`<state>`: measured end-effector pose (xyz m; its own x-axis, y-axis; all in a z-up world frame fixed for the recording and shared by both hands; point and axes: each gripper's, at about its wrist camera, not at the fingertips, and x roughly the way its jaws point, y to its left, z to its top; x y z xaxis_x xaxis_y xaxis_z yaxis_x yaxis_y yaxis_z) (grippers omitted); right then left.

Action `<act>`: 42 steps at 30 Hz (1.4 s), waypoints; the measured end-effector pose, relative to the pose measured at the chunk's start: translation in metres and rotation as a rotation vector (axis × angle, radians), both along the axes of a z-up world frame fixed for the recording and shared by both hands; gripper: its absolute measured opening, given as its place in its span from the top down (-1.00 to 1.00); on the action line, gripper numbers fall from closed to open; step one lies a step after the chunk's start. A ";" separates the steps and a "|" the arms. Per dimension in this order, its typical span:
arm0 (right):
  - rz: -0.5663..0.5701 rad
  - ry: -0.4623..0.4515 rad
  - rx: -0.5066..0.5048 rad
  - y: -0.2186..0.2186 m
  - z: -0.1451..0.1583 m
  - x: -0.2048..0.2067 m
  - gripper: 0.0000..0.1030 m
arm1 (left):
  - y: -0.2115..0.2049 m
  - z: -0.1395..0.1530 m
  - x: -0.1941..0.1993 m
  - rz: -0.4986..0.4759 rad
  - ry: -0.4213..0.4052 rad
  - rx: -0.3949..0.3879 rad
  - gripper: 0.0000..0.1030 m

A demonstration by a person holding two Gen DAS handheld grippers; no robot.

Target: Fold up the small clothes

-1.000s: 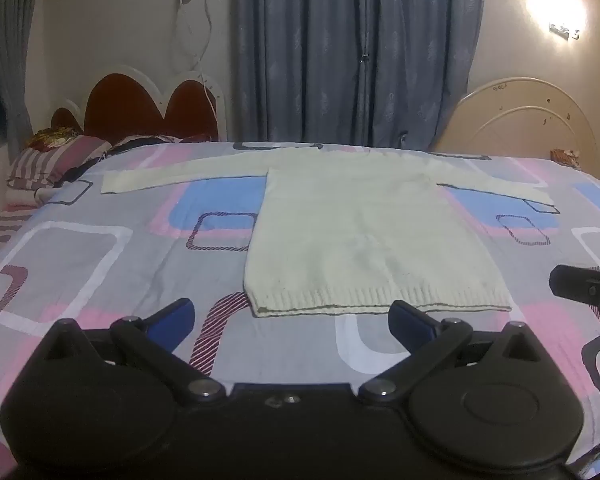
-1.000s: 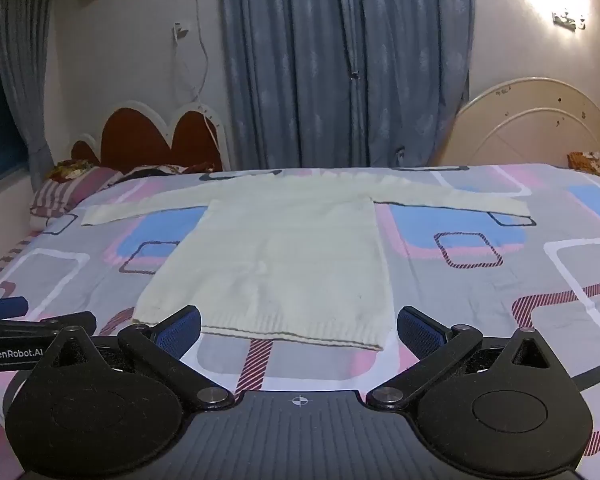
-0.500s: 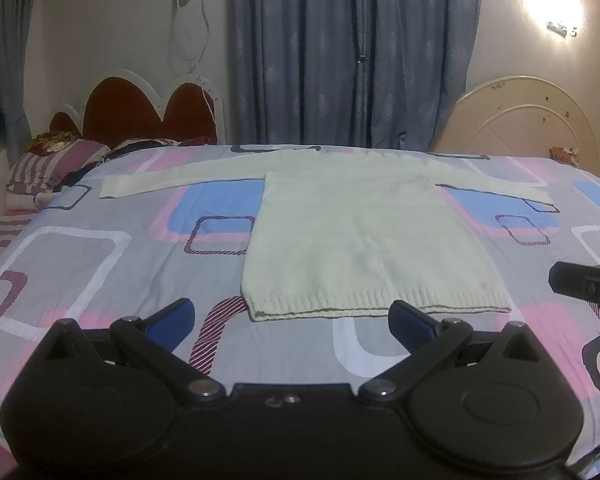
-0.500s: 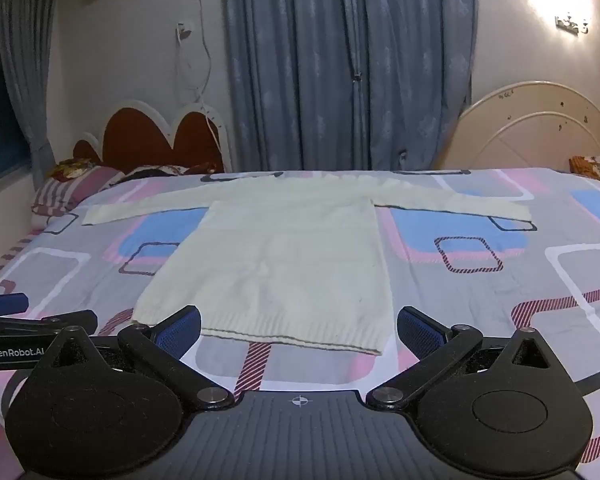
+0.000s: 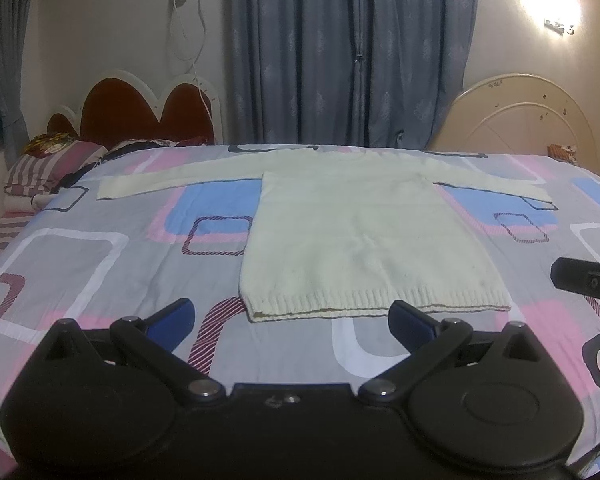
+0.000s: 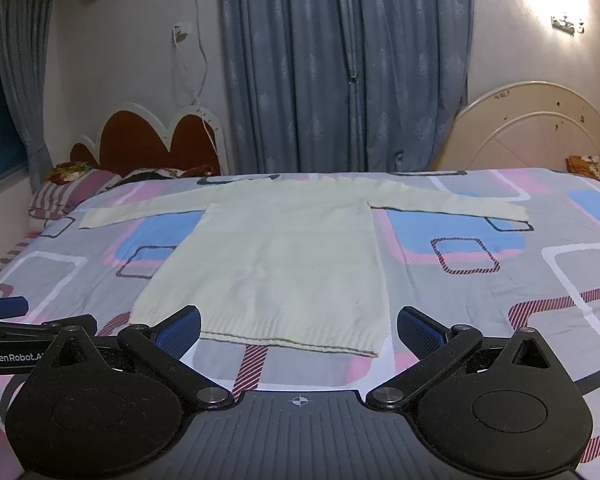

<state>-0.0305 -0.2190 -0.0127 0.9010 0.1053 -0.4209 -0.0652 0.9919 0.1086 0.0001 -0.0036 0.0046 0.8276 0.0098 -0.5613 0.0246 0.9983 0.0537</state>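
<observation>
A cream knitted sweater (image 5: 364, 240) lay flat at the centre of the frame on a patterned bed (image 5: 80, 264), sleeves spread toward both sides. Low in the frame, the left hand-held gripper (image 5: 292, 318) and right hand-held gripper (image 6: 299, 327) hovered near its ribbed hem, each with blue fingers (image 6: 178, 330) wide apart, holding nothing.
</observation>
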 end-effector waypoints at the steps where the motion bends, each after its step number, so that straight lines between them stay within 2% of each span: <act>1: 0.000 -0.001 0.001 -0.001 0.000 0.000 -1.00 | 0.000 0.000 0.000 0.001 -0.001 -0.002 -1.00; 42: -0.001 -0.011 -0.001 0.002 0.003 -0.005 -1.00 | 0.002 0.002 -0.004 0.007 -0.010 -0.005 -1.00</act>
